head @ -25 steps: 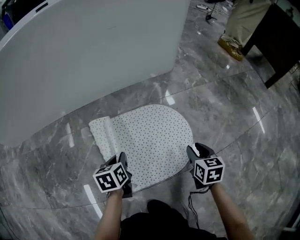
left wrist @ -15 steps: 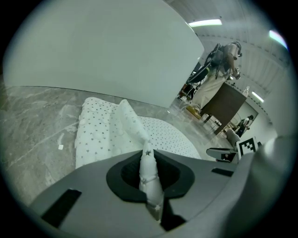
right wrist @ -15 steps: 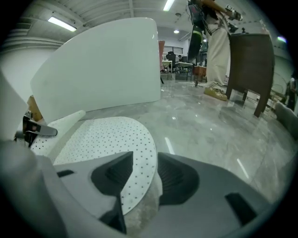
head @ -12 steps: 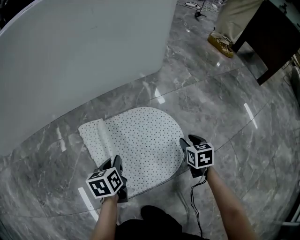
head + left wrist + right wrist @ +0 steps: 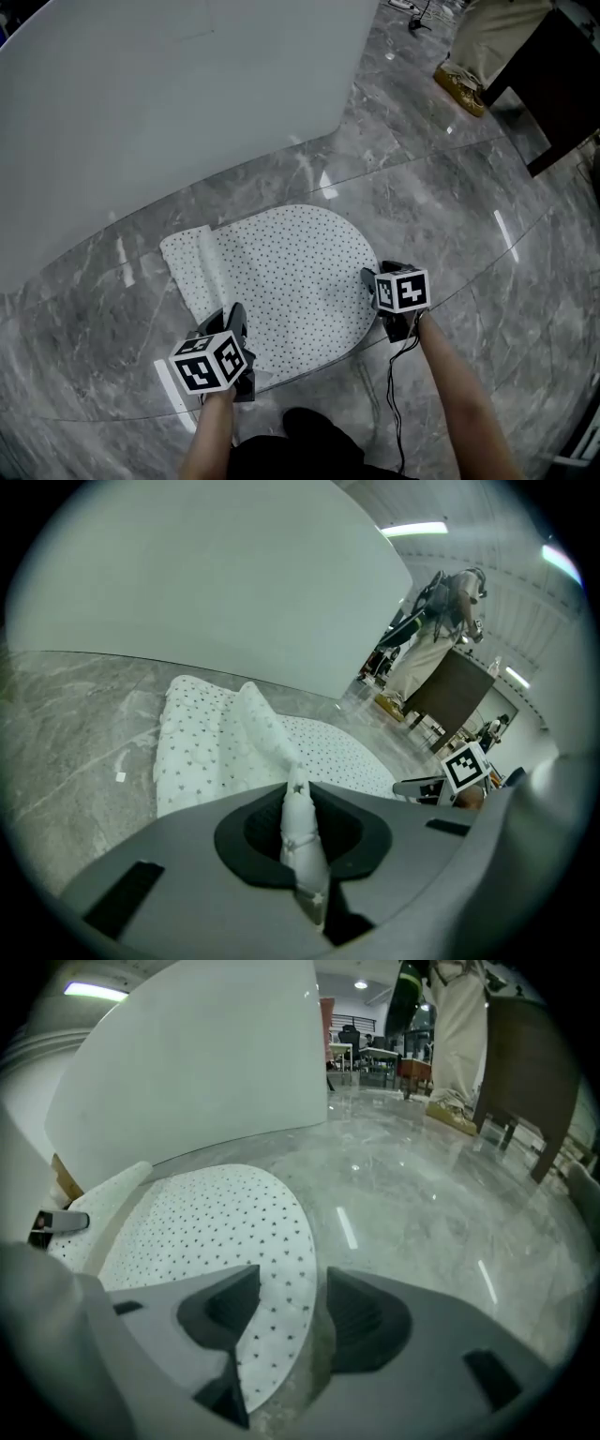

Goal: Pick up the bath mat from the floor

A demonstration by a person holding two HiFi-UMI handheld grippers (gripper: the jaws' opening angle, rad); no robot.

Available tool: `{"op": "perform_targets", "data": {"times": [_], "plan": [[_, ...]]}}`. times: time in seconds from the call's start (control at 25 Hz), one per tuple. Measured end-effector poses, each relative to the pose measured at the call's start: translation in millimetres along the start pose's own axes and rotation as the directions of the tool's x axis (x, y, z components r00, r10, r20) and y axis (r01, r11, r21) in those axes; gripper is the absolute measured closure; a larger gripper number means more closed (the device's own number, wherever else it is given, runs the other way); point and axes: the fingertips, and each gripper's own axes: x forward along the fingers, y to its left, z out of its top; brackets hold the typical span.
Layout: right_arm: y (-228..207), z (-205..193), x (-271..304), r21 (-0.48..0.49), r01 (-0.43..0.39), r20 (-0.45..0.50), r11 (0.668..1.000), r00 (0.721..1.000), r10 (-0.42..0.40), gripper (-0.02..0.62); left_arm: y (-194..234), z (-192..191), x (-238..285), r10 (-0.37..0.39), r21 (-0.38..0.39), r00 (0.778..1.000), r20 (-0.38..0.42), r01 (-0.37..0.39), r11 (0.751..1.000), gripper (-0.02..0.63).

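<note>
Right gripper [image 5: 380, 278] has dropped to the bath mat's [image 5: 291, 272] right edge. Its jaws have just opened wide and straddle the rim, no pinch yet. Left gripper [image 5: 232, 319] is clamped on a raised near-left fold. Rest of the mat lies flat on the floor [image 5: 450, 187]. Probably close right, then lift.

Grey marble floor [image 5: 487, 187] all round, ceiling lights glinting off it in short white streaks. A big white curved panel [image 5: 169, 94] stands along the floor's far left side. At the far right corner is a person in beige trousers [image 5: 492, 33], tan shoe [image 5: 461, 91] planted on the marble, just beside a dark piece of furniture [image 5: 562, 80]. What look like cables [image 5: 417, 11] lie at the far edge.
</note>
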Motion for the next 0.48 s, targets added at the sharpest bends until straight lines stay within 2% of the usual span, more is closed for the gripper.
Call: {"op": "perform_targets", "data": {"times": [0.08, 0.24, 0.48], "plan": [[0, -3, 3, 0.040, -0.017, -0.020, 0.999, 1.000, 0.018, 0.383, 3, 0, -2, -0.001, -0.005, 1.000, 0.005, 0.001, 1.000, 0.581], [10, -2, 3, 0.098, -0.107, -0.030, 0.989, 0.993, 0.110, 0.373, 10, 1, -8, -0.007, -0.039, 1.000, 0.018, 0.008, 0.999, 0.581], [20, -4, 1, 0.080, -0.131, -0.034, 0.988, 0.990, 0.134, 0.360, 14, 0, -17, -0.011, -0.059, 0.999, 0.034, 0.013, 0.998, 0.581]]}}
